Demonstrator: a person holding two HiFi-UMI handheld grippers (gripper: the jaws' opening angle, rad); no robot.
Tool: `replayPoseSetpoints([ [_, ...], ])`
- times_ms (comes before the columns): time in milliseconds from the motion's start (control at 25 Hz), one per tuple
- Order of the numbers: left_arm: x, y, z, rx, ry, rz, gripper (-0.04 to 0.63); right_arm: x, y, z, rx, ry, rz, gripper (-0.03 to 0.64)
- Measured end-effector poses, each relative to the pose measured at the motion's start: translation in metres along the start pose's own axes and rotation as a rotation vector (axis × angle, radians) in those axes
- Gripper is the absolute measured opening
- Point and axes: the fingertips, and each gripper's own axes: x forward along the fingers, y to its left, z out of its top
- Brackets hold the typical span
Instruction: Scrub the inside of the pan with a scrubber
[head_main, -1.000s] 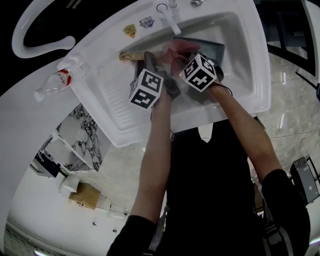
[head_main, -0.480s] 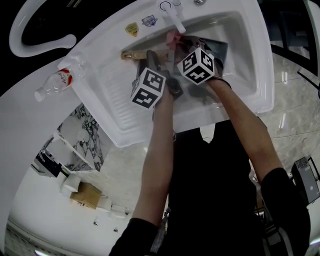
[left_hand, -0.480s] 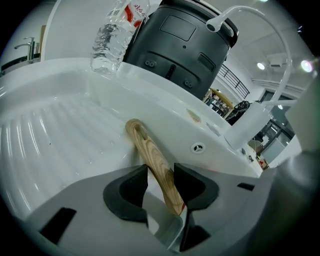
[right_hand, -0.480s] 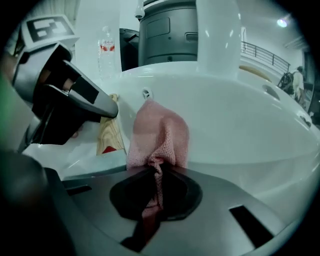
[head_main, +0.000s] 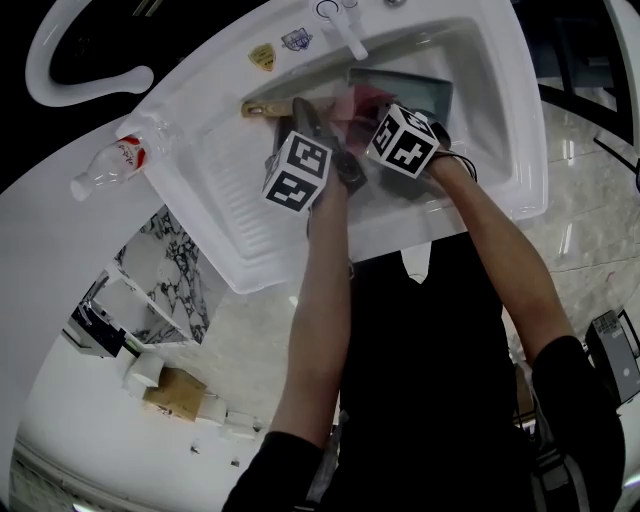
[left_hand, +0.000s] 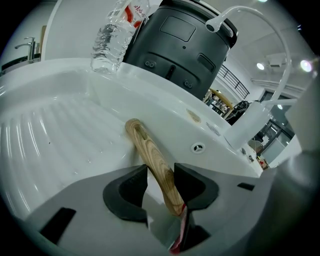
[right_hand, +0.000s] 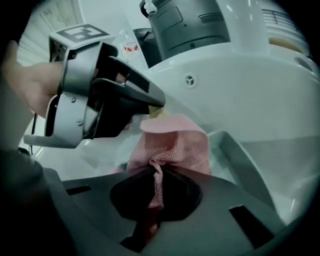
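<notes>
A grey square pan (head_main: 415, 92) lies in the white sink's basin (head_main: 495, 90). Its wooden handle (head_main: 262, 108) reaches out over the drainboard. My left gripper (head_main: 308, 118) is shut on that handle (left_hand: 150, 157), its pads (left_hand: 131, 186) pressing from both sides. My right gripper (head_main: 368, 108) is shut on a pink mesh scrubber (head_main: 355, 98), bunched between its jaws (right_hand: 170, 145). The scrubber hangs over the pan's near-left part, beside the pan's rim (right_hand: 240, 160). In the right gripper view the left gripper (right_hand: 159, 102) stands just behind the scrubber.
A ribbed drainboard (head_main: 225, 190) lies left of the basin. A plastic water bottle (head_main: 112, 163) rests on the counter by it. The faucet (head_main: 345, 35) stands at the basin's far edge. A dark round appliance (left_hand: 180, 40) stands behind the sink.
The right gripper pushed the scrubber toward the faucet, then drew it back to the right over the pan. The left gripper kept still on the handle.
</notes>
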Motion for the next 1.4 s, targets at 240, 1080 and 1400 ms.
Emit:
replayPoseSetpoints([
  [240,0.001,0.0,0.0,0.007,-0.006,0.002,0.184,0.004,0.03,-0.012,0.007,0.052,0.157,0.023],
  [1080,-0.001,-0.001,0.0,0.022,-0.043,0.002,0.184,-0.062,0.016,-0.13,-0.213,0.752,0.207,0.023],
  [1400,0.0,-0.006,-0.003,0.056,-0.017,-0.041,0.187,-0.073,0.003,-0.144,-0.254,0.846,0.142,0.023],
])
